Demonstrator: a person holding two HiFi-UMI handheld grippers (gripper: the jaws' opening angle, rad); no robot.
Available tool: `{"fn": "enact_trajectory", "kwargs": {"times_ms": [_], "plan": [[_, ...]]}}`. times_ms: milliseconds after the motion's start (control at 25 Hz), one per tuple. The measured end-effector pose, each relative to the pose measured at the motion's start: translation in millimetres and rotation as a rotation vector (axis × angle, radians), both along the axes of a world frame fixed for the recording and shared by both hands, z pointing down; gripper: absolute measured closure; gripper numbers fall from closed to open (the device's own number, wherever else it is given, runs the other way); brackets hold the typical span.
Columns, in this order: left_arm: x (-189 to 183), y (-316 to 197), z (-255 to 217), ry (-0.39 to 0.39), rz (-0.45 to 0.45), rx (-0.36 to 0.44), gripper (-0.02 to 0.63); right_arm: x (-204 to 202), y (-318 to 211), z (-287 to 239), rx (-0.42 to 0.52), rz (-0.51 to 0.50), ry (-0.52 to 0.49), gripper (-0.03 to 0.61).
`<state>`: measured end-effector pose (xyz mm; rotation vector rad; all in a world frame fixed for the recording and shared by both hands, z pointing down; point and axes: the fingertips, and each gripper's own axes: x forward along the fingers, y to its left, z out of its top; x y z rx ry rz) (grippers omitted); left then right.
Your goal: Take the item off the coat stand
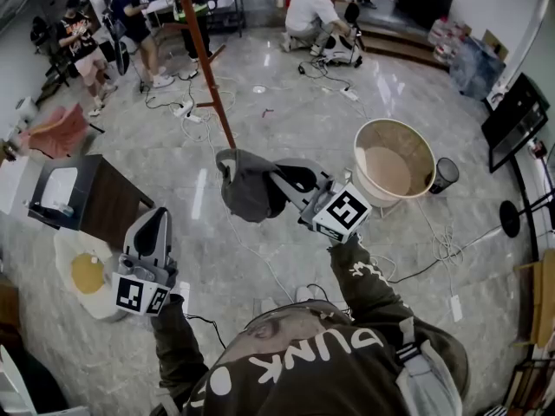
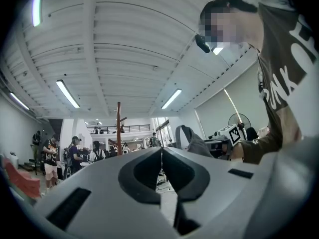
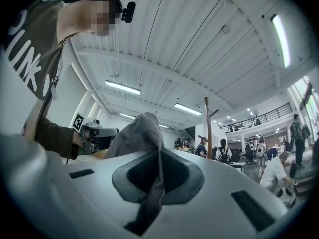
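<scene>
A grey cap (image 1: 247, 187) hangs from my right gripper (image 1: 284, 178), which is shut on its fabric. The cloth runs pinched between the closed jaws in the right gripper view, where the cap (image 3: 135, 136) rises above the right gripper (image 3: 159, 158). The brown coat stand (image 1: 205, 59) slants toward me, its top end just beside the cap. In both gripper views the coat stand (image 3: 208, 128) (image 2: 118, 128) stands apart from the cap (image 2: 193, 142). My left gripper (image 1: 157, 222) (image 2: 161, 153) is shut and empty, low at the left.
A round beige tub (image 1: 423, 150) and a small black bin (image 1: 444, 174) stand on the floor to the right. A dark table (image 1: 104, 202) and an egg-shaped mat (image 1: 87, 274) lie at the left. Cables cross the floor; several people are at the back.
</scene>
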<state>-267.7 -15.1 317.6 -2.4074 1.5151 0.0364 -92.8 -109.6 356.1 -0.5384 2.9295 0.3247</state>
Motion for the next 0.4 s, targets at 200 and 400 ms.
{"fn": "enact_trajectory", "kwargs": {"times_ms": [200, 400], "plan": [[-0.6, -4.1, 3.9, 0.001, -0.001, 0.001, 0.609, 0.5, -4.4, 1.9, 0.005, 0.0, -0.003, 0.565], [-2.2, -7.8, 1.1, 0.003, -0.004, 0.002, 0.609, -0.6, -7.2, -2.0, 0.005, -0.003, -0.003, 0.565]]}}
